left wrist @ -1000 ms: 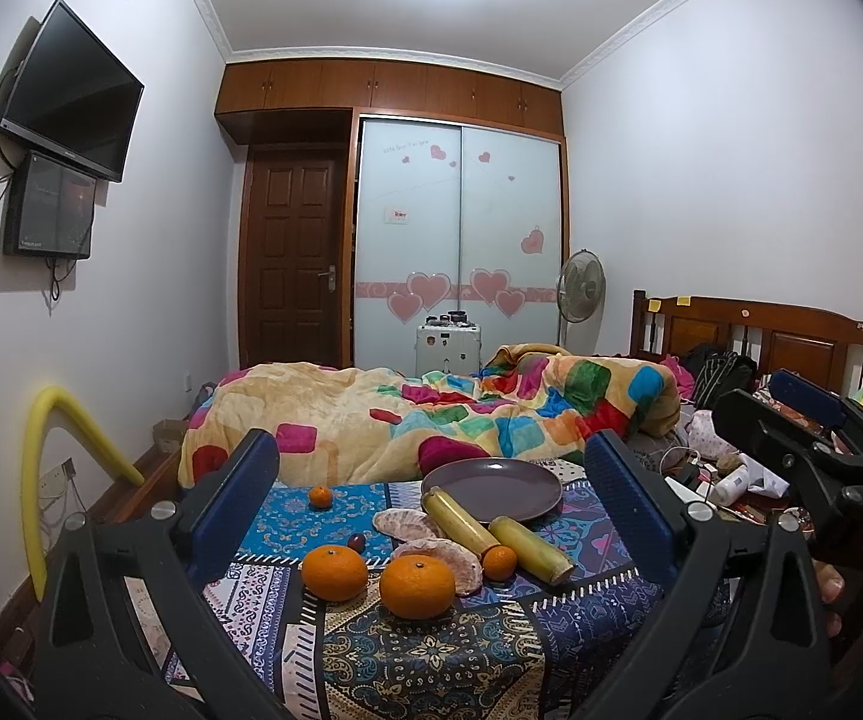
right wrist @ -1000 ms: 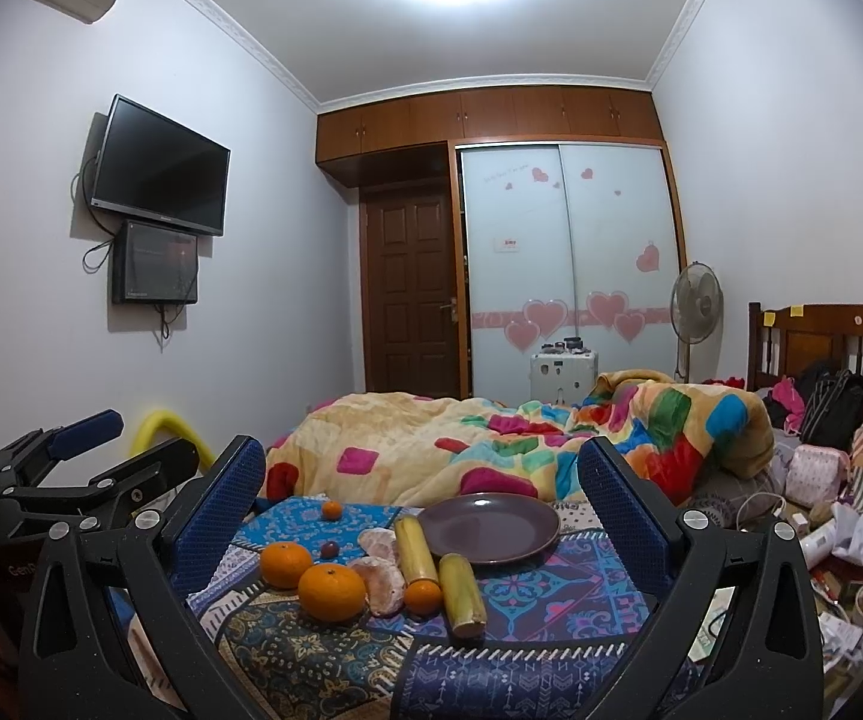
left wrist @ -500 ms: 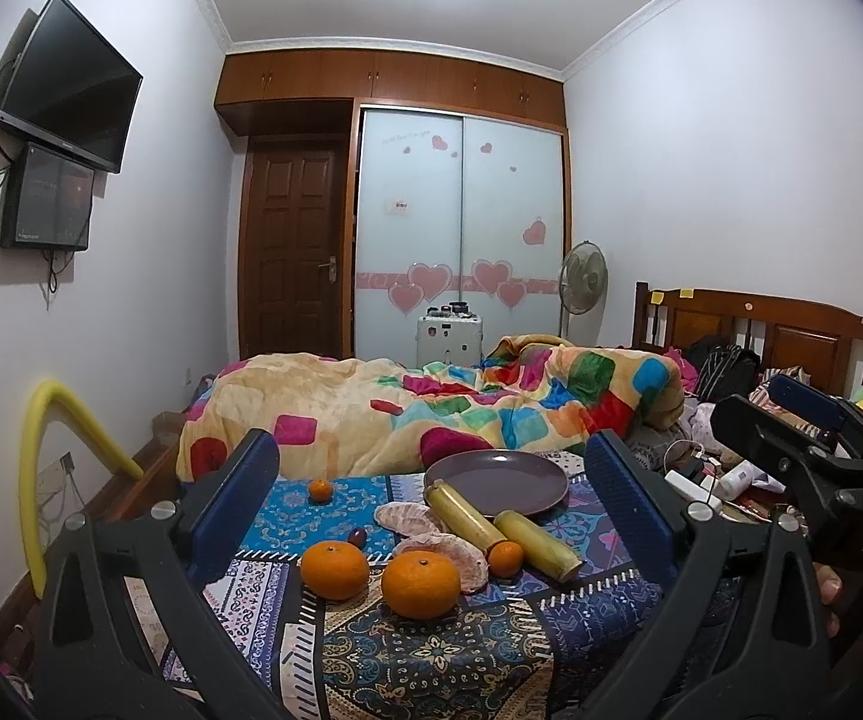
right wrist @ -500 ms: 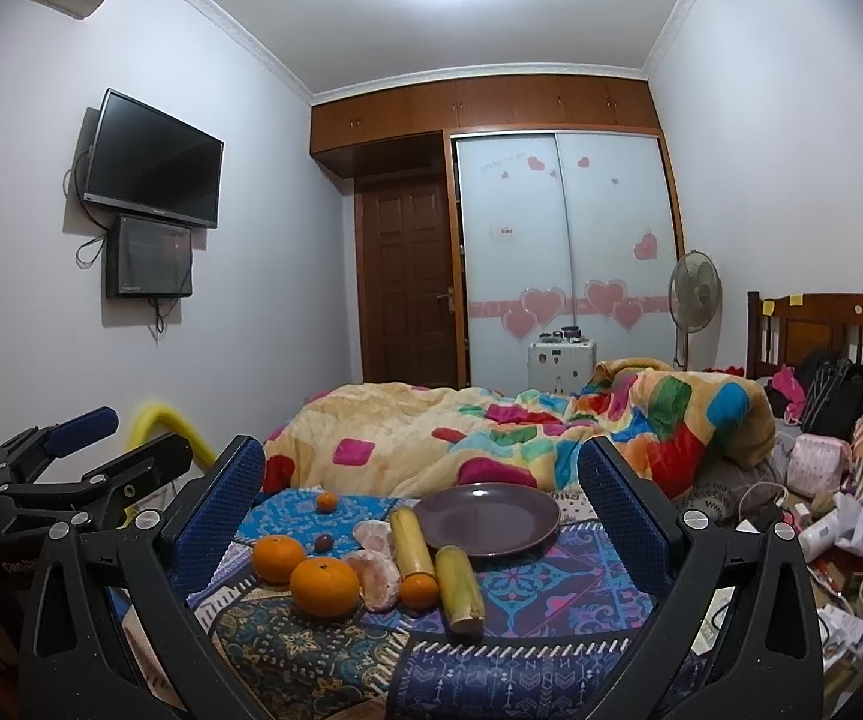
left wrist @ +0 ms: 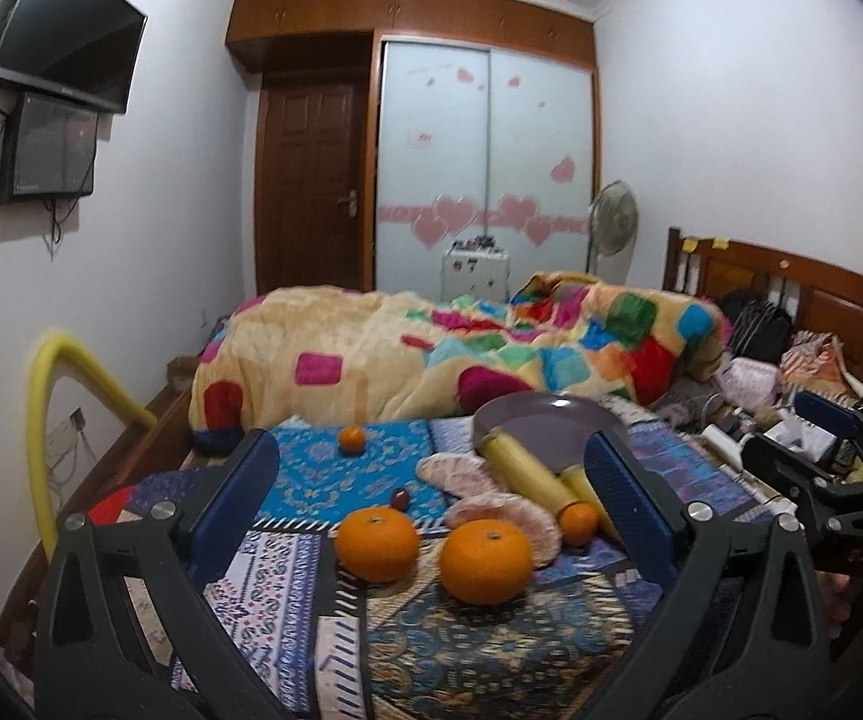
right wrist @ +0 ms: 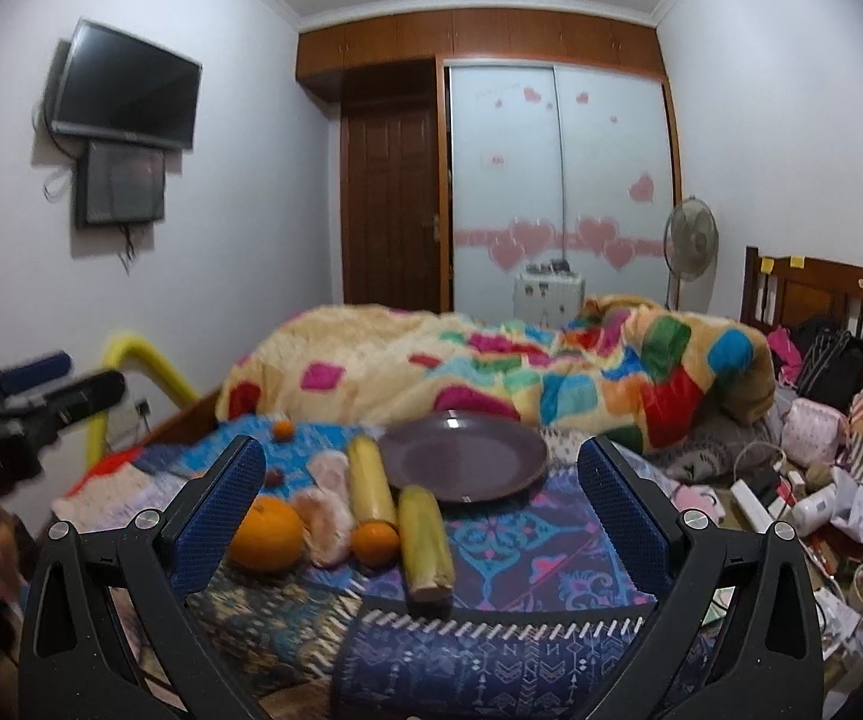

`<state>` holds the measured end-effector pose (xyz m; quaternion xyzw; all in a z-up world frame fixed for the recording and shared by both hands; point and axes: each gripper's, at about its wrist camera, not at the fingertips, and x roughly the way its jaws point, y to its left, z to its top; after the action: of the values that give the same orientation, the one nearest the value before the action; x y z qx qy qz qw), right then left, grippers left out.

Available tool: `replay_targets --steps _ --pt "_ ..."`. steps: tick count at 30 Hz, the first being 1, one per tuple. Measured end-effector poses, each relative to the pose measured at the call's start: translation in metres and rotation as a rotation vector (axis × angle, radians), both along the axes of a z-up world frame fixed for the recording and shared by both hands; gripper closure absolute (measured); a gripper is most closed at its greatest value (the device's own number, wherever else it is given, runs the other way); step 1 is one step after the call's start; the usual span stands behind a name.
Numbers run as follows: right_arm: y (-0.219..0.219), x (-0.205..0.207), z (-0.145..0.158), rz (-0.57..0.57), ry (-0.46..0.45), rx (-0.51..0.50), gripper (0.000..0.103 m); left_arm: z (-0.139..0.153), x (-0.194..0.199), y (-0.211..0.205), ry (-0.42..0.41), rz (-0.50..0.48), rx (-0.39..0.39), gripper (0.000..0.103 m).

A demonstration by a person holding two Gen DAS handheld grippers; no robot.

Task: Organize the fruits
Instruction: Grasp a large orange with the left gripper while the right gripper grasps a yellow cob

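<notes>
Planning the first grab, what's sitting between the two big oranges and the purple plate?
In the left wrist view, two pale peeled fruit pieces lie between the big oranges and the purple plate.

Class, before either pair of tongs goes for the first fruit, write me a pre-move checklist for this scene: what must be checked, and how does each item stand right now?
1. Left tongs open and holding nothing: ok.
2. Right tongs open and holding nothing: ok.
3. Purple plate bare, with room for fruit: ok.
4. Two large oranges lie apart from each other, with room for a grasp: ok.
5. Smaller orange is wedged against the two yellow-green stalks: not ok for a clean grasp.
6. Patterned cloth lying flat under the fruit: cannot tell, as its front edge hangs out of view.
</notes>
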<state>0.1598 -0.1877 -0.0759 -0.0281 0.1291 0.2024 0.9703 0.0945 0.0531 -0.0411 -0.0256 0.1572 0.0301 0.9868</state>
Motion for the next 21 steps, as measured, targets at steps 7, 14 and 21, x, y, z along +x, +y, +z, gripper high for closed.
replay_targets --steps 7,14,21 --pt "0.003 0.041 -0.024 0.011 0.131 -0.048 0.000 -0.024 0.036 0.023 0.112 0.013 0.023 0.000" --pt "0.016 0.071 -0.044 0.027 0.216 -0.119 0.000 -0.059 0.071 0.041 0.250 0.008 0.006 0.000" --pt "0.026 0.095 -0.064 0.054 0.266 -0.192 0.000 -0.078 0.090 0.042 0.304 -0.015 0.023 0.006"
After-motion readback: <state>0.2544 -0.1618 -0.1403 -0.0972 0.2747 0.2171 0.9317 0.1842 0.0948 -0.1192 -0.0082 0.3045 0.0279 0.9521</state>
